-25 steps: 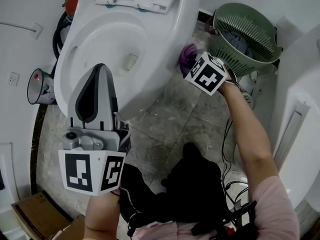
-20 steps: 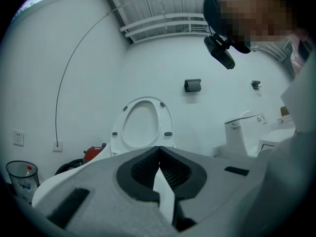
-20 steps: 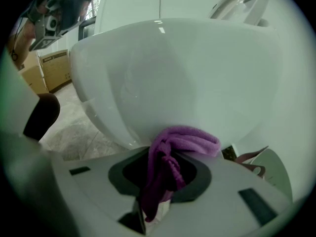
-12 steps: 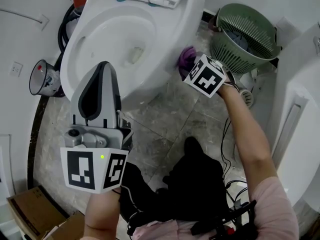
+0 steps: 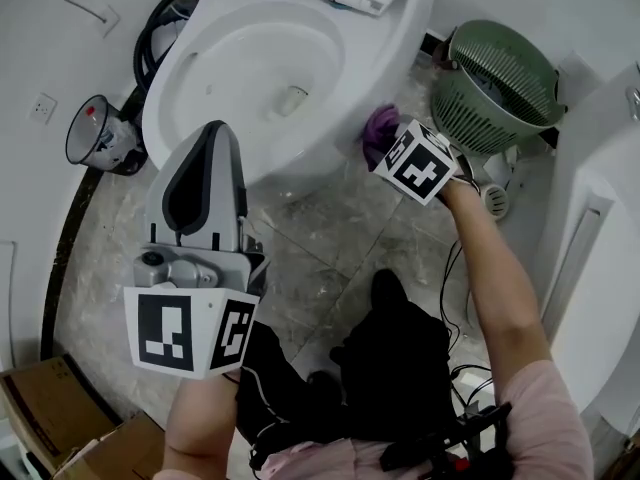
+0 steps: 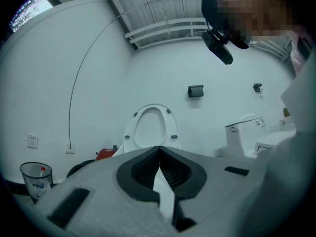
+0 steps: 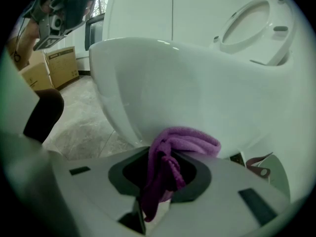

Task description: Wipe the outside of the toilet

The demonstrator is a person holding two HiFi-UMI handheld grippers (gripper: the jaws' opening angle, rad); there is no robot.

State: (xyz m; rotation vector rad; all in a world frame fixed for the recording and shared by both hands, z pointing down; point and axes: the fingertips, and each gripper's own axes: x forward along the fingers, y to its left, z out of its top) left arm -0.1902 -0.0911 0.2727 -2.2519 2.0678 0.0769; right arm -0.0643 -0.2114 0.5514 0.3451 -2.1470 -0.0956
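Purple cloth clamped in right gripper, against toilet.

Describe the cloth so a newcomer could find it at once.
Start at the white toilet. Against the outside of its bowl, on the side toward the green basket, the right gripper clamps the cloth. It is the only purple thing there.

The toilet is shiny and smooth. The purple cloth looks soft and fuzzy. The green basket is plastic.
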